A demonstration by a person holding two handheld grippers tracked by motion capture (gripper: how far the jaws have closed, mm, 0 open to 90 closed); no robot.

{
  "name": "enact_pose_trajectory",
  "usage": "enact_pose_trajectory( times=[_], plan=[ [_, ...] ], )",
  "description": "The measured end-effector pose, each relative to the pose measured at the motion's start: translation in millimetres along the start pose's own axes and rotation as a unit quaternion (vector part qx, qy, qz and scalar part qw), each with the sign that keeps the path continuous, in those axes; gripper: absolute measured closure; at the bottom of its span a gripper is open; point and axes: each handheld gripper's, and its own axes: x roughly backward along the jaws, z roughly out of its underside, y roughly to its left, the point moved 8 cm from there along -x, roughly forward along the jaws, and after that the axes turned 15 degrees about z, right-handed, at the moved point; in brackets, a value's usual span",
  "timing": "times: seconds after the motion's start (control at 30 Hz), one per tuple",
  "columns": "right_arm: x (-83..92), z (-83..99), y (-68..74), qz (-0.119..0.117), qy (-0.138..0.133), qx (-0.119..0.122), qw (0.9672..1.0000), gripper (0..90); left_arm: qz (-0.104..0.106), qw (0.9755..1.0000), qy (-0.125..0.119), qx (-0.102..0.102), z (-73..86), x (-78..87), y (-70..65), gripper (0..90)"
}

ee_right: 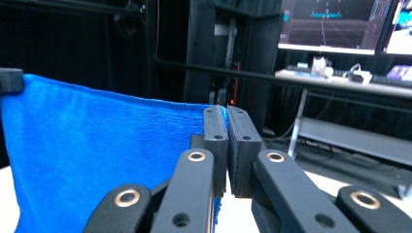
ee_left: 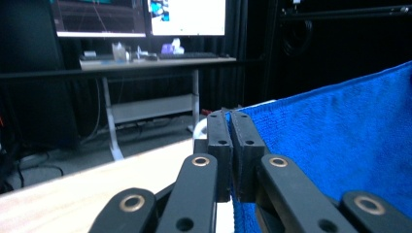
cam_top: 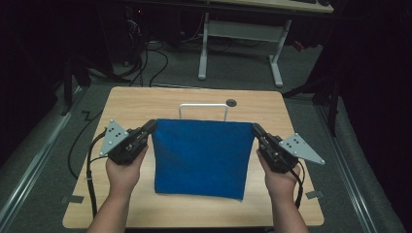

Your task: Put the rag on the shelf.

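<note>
A blue towel [cam_top: 199, 158] hangs stretched between my two grippers above the wooden table [cam_top: 145, 99], its lower edge near the table's front. My left gripper [cam_top: 151, 127] is shut on the towel's upper left corner; in the left gripper view the jaws pinch the blue cloth [ee_left: 340, 141] at the left gripper's tips [ee_left: 230, 116]. My right gripper [cam_top: 255, 129] is shut on the upper right corner; in the right gripper view the towel [ee_right: 107, 155] spreads away to the left of the right gripper's tips [ee_right: 226, 111]. A white wire rack [cam_top: 203, 110] stands just behind the towel's top edge.
A small dark round hole [cam_top: 231, 102] sits in the tabletop near the back edge. Beyond the table stands a white-legged desk [cam_top: 243, 43] with monitors [ee_left: 187, 17]. Cables [cam_top: 145, 63] lie on the floor at the back left.
</note>
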Motion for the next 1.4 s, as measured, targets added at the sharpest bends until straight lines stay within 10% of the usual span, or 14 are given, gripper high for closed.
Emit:
enact_pose_trajectory(
  times=[0.4,1.13,1.4],
  plan=[
    [-16.5,-41.8,-5.7,0.008,-0.028,0.005,0.9996,88.4,-0.006,0.9993,-0.026,-0.027,-42.6,-6.9,17.6,88.4],
    [-88.1,-51.7,-33.8,0.038,0.005,-0.008,0.9992,88.5,-0.035,0.9975,0.029,-0.054,-53.0,-67.2,70.3,88.2],
    [-117.9,-51.5,-41.1,0.048,0.012,-0.009,0.9987,88.5,-0.046,0.9979,0.033,-0.031,-49.1,-87.3,94.1,88.1]
  ],
)
